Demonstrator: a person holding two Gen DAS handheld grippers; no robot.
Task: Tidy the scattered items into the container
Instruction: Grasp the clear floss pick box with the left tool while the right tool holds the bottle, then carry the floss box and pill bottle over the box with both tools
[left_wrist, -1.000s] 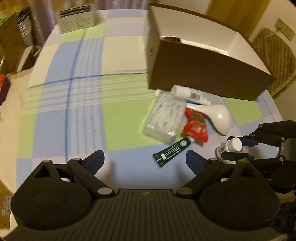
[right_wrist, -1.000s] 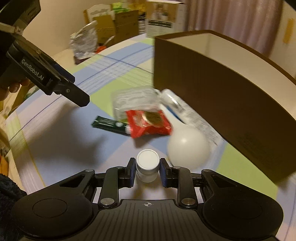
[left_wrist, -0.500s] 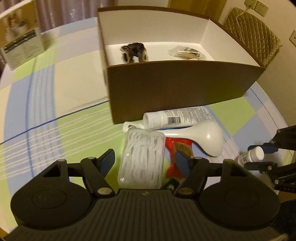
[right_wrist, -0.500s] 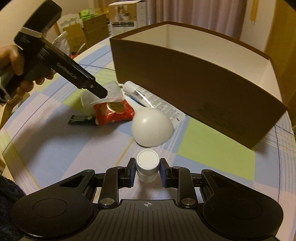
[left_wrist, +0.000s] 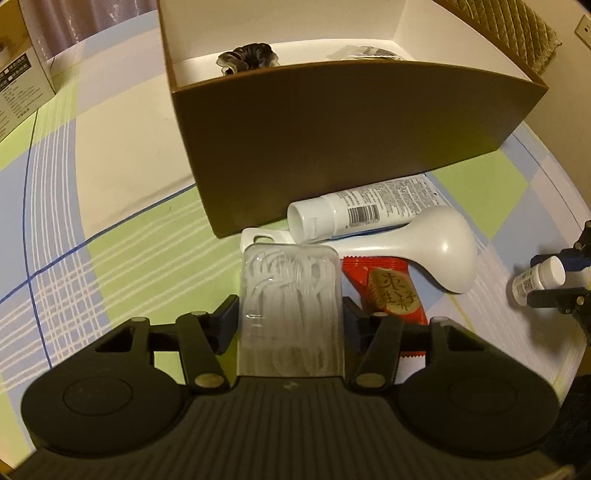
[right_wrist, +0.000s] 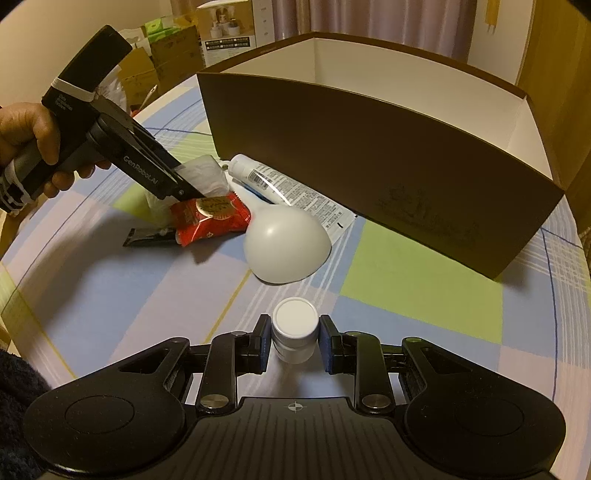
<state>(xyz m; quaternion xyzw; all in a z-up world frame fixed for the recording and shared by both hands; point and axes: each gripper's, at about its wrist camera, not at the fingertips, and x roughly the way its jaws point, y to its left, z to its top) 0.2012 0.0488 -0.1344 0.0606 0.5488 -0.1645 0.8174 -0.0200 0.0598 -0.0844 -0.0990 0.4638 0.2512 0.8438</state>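
Left tool (left_wrist: 290, 319): jaws closing on either side of a clear case of floss picks (left_wrist: 290, 295), pads at its sides; firm contact cannot be told.
Right tool (right_wrist: 293, 341): clamped on a small white-capped bottle (right_wrist: 294, 328), upright.
Checked surface (right_wrist: 417, 288), beyond the tools: red snack packet (left_wrist: 388, 291) just right of the case; dark green sachet (right_wrist: 147, 236); white spoon-shaped scoop (left_wrist: 439, 247); white tube (left_wrist: 362, 212) lying against the box.
Brown cardboard box (left_wrist: 332, 136), farthest: open top, dark scrunchie (left_wrist: 247, 59) and a clear packet (left_wrist: 365, 51) inside.
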